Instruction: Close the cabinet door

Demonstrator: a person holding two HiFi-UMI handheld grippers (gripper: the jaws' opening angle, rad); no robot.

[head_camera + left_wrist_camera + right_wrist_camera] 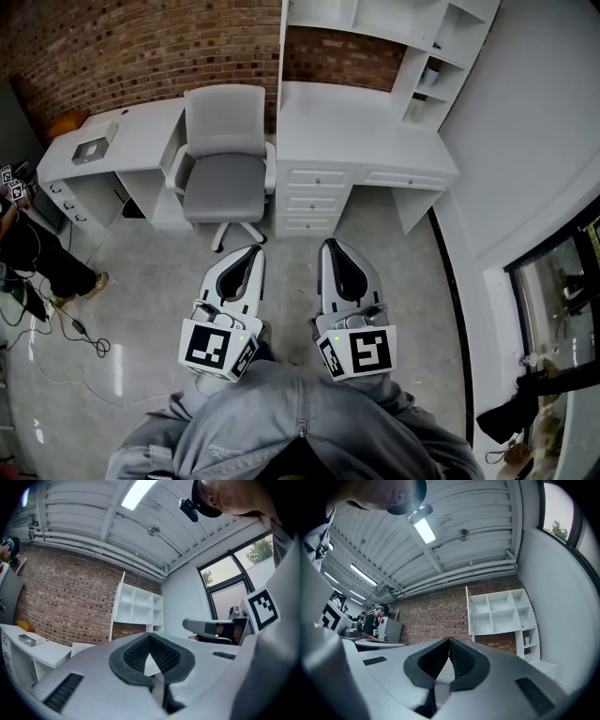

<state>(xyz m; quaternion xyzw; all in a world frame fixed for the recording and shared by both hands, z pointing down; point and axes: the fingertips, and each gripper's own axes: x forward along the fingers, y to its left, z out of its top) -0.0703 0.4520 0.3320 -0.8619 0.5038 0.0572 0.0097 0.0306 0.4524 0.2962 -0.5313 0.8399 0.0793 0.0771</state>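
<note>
A red brick wall [141, 47] backs the room above a grey floor [141, 281]. Against it stands a white bench [328, 122] with drawers, topped by a white open shelf unit [375, 19]. The cabinet door [468, 611] hangs at that unit's left edge, swung out and seen edge-on, well apart from both tools. A second white bench [112, 141] sits to the left, with a grey office chair [225, 169] between the two. The left tool [251, 251] and right tool [330, 246] are side by side low in the head view, pointing toward the benches. Each has its jaws narrow, tips meeting, with nothing between them.
</note>
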